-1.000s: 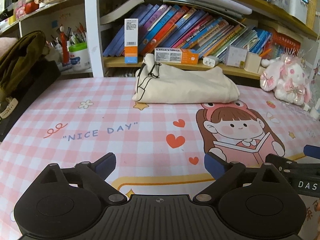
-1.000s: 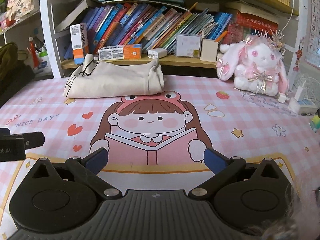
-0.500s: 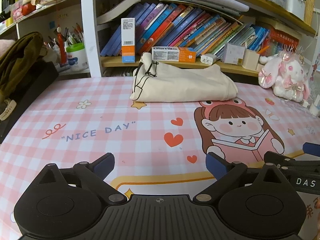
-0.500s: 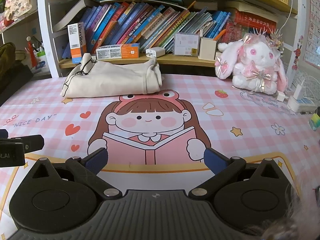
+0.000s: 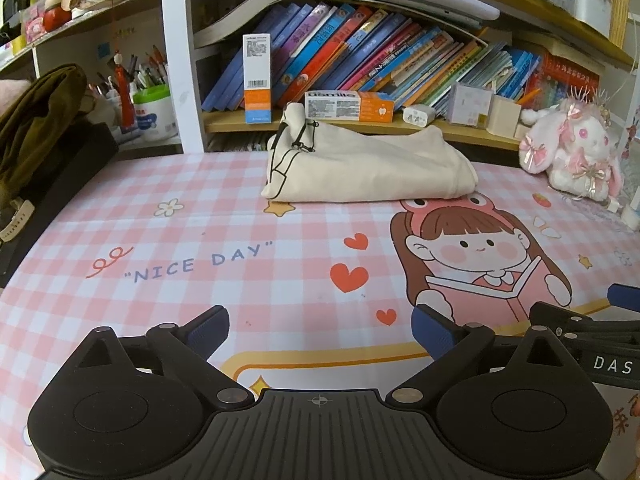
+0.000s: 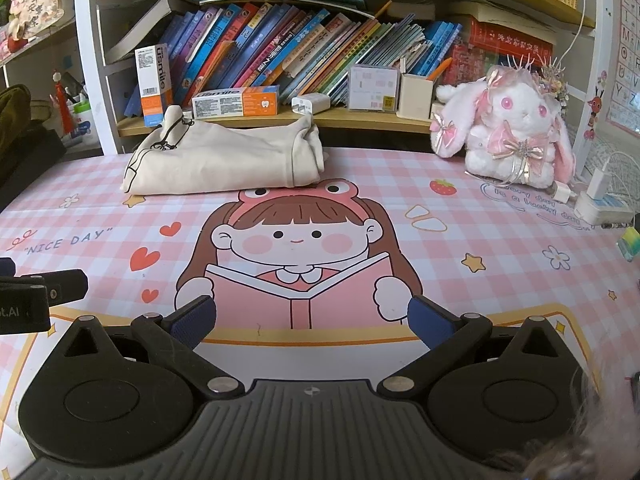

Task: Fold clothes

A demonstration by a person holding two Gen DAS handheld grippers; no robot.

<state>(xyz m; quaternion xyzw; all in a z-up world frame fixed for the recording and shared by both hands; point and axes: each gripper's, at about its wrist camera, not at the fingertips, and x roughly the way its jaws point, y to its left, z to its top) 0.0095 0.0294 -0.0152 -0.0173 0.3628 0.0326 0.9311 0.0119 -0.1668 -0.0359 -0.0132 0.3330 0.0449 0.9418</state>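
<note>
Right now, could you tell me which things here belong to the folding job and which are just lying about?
Job: cream garment, folded; left gripper and right gripper, jaws open.

Lying about: plush rabbit, books, toothpaste boxes, charger.

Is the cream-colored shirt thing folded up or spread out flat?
Folded. The cream garment lies as a compact, thick bundle at the back of the mat, with layered edges showing at its right end.
</note>
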